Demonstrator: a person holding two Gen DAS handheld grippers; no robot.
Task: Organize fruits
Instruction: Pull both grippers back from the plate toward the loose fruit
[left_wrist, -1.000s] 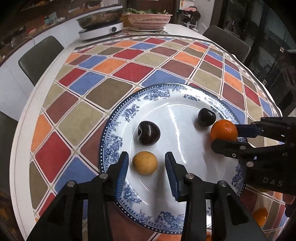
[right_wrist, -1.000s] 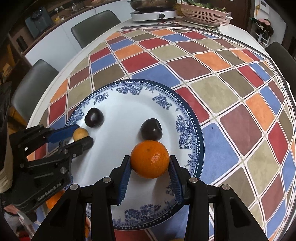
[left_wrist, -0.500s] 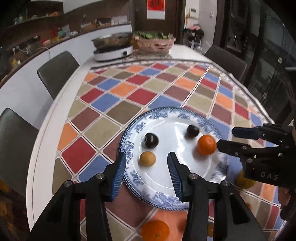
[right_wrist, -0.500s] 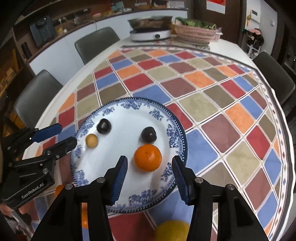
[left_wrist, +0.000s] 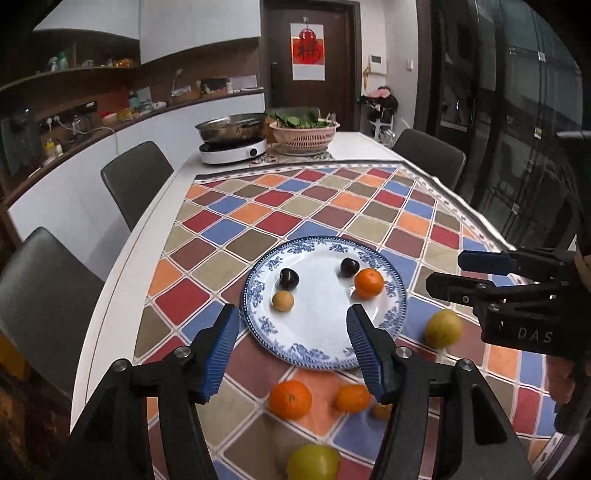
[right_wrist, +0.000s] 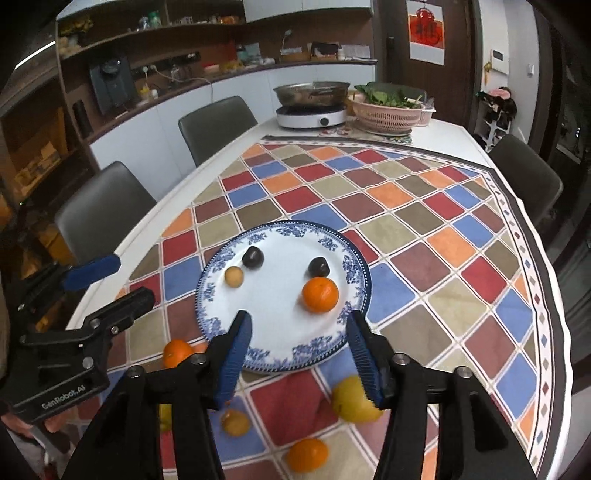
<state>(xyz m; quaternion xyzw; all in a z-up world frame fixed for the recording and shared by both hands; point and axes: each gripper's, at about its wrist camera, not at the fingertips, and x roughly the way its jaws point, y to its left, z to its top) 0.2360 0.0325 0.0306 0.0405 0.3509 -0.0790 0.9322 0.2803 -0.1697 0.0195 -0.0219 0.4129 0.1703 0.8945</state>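
1. While both grippers hang above the near edge of the table, the blue-and-white plate serves as the landmark: round, glossy porcelain with a floral rim, lying flat on a tablecloth of coloured diamond patches.
2. On the plate lie four fruits: a dimpled mandarin near its right rim, two smooth dark plums toward its far side, and a small matte tan fruit by its left rim.
3. Off the plate, on its near side, lie more mandarins and rounded yellow fruits; these are blurred.
4. The left gripper has its ribbed blue pads spread wide, holding nothing and touching nothing.
5. The right gripper is likewise spread wide and empty, its pads above the plate's near rim.
6. Compared with a second ago, the right gripper has let go of the mandarin, which now rests on the plate, and both grippers have pulled back and up from the plate, bringing the loose fruit on the cloth into view.
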